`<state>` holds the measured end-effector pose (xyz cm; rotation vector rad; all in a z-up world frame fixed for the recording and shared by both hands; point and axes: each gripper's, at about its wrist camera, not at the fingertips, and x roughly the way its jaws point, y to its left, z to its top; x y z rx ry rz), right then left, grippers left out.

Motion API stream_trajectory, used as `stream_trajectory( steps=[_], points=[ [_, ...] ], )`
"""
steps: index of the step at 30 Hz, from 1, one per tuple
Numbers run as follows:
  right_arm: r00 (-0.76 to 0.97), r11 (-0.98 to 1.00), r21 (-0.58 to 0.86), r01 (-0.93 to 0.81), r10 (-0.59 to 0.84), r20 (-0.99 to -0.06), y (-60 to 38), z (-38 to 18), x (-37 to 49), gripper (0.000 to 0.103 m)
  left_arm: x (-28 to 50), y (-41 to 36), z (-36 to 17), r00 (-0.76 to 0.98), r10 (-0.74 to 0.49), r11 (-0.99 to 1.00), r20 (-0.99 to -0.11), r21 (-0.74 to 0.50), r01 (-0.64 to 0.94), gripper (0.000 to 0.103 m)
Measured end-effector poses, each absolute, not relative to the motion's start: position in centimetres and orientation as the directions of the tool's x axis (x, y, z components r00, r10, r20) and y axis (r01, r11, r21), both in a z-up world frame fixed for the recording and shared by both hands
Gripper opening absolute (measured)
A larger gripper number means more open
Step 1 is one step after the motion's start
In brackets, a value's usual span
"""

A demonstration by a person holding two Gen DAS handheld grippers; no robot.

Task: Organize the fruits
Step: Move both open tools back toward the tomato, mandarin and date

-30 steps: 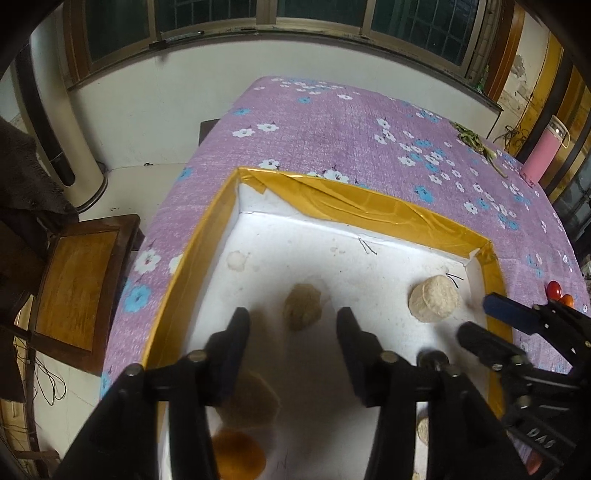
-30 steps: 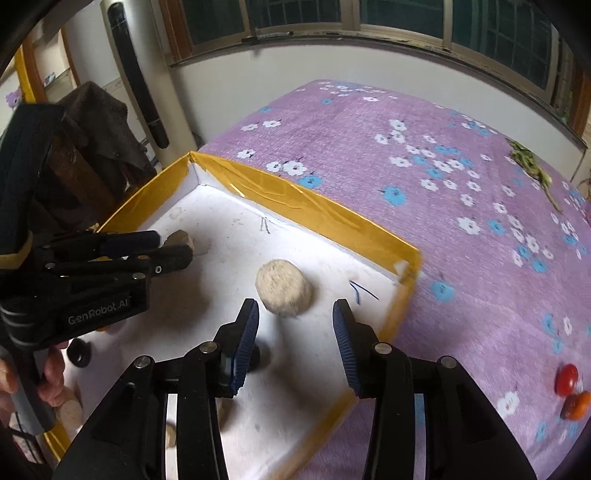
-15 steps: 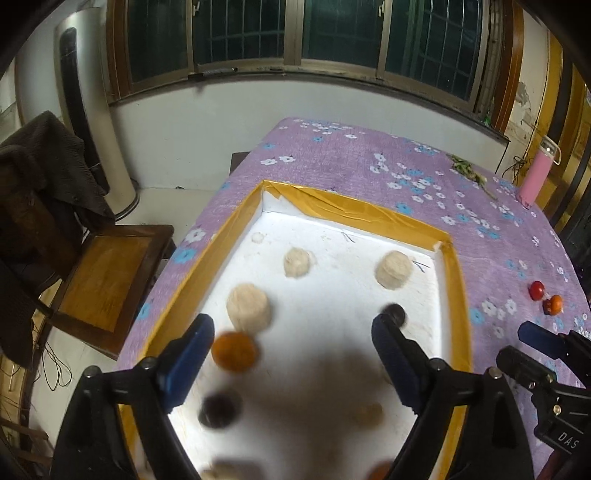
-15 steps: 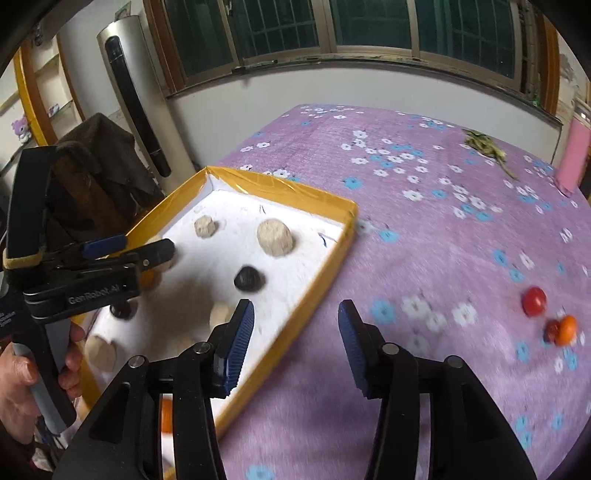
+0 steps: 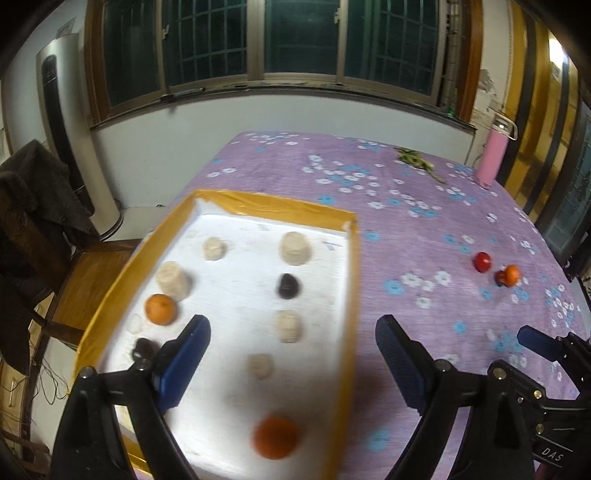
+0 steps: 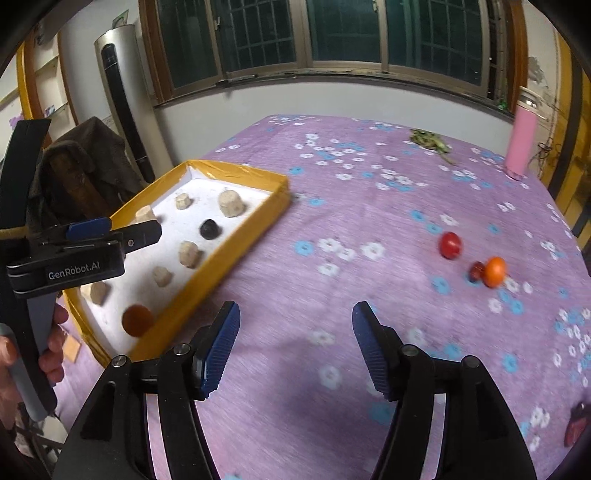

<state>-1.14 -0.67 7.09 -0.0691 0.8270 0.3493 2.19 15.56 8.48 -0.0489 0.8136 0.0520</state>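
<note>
Left tongs (image 5: 291,362) gaping wide over tray (image 5: 352,295), nothing between them. Right tongs (image 6: 295,347), jaws just opening, hovering empty above purple desk (image 6: 332,221). Red fruit (image 6: 450,244) and orange fruit (image 6: 495,271) lying loose beyond.

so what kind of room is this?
Likely a home room: flowered purple tablecloth on a table under a barred window, standing air conditioner in the corner, pink bottle.

The tray (image 6: 255,229) sits at the surface's (image 6: 332,295) left edge, fruits (image 6: 208,229) lying inside. Three loose fruits (image 6: 450,244) lie well right of it; a bottle (image 6: 521,147) stands far behind.
</note>
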Motion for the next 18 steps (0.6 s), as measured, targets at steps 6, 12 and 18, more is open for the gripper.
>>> stream_trajectory(
  steps=[6,12,18],
  points=[
    [0.643,0.957,0.08,-0.279,0.248,-0.725,-4.7,7.0,-2.4,0.063,1.9,11.9,8.9,0.688,0.002,1.0,-0.726,-0.016,-0.02,0.093],
    [0.648,0.974,0.1,-0.205,0.212,-0.731,-9.4,6.6,-2.0,0.064,2.2,8.4,8.3,0.663,-0.026,0.999,-0.748,-0.006,0.032,0.093],
    [0.65,0.987,0.116,-0.109,0.159,-0.743,-14.9,5.9,0.8,0.064,3.0,5.8,7.5,0.633,-0.029,0.997,-0.774,0.019,0.069,0.093]
  ],
)
